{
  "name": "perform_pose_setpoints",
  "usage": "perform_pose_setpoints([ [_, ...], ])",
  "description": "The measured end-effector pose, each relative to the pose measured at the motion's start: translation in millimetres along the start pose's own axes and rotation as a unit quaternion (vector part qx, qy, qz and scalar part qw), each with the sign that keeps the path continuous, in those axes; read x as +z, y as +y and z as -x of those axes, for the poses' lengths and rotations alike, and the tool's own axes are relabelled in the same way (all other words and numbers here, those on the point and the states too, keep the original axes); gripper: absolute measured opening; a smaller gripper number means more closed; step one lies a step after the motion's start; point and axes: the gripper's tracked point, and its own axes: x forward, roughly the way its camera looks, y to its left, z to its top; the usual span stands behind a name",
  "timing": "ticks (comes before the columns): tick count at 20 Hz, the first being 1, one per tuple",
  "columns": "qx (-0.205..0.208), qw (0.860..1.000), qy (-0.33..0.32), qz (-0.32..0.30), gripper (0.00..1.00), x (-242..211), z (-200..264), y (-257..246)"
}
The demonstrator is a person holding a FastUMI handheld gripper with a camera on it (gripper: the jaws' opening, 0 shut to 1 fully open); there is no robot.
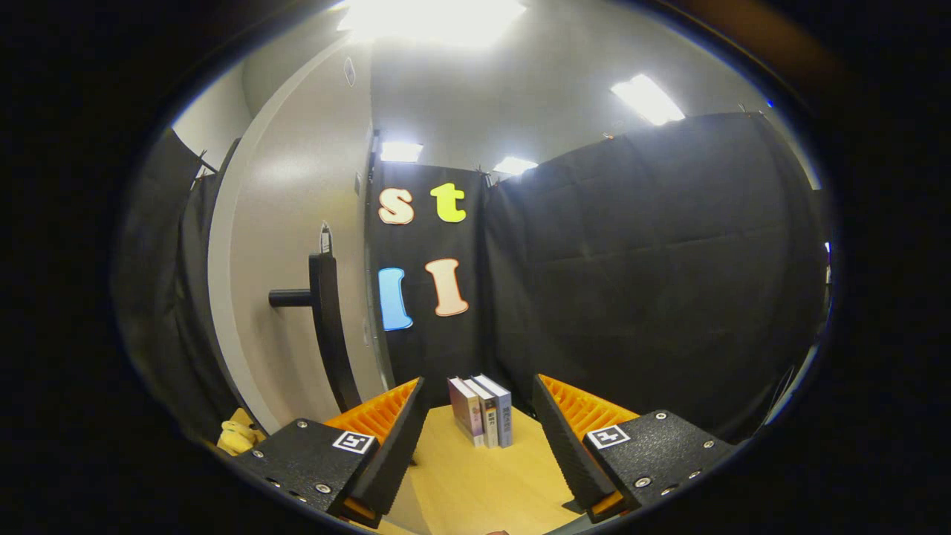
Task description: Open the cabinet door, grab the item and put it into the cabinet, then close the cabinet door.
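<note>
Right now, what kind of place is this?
Likely an indoor recording booth: black cloth walls, a light wooden table with three upright books, and a white cabinet door with a black handle. The fingers are open, empty.

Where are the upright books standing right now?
In the gripper view, the three upright books stand together on the light wooden tabletop, just beyond the gap of the open gripper, near the black cloth wall.
</note>
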Motion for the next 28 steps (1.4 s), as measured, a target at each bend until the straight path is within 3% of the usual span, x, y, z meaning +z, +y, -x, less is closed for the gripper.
perform_pose_setpoints([
  [6,0.097,0.995,0.015,-0.016,0.88,-11,18,90],
  [19,0.216,0.976,0.042,-0.001,0.92,-30,4,267],
  [28,0.206,0.978,0.032,0.01,0.91,-35,-34,299],
])
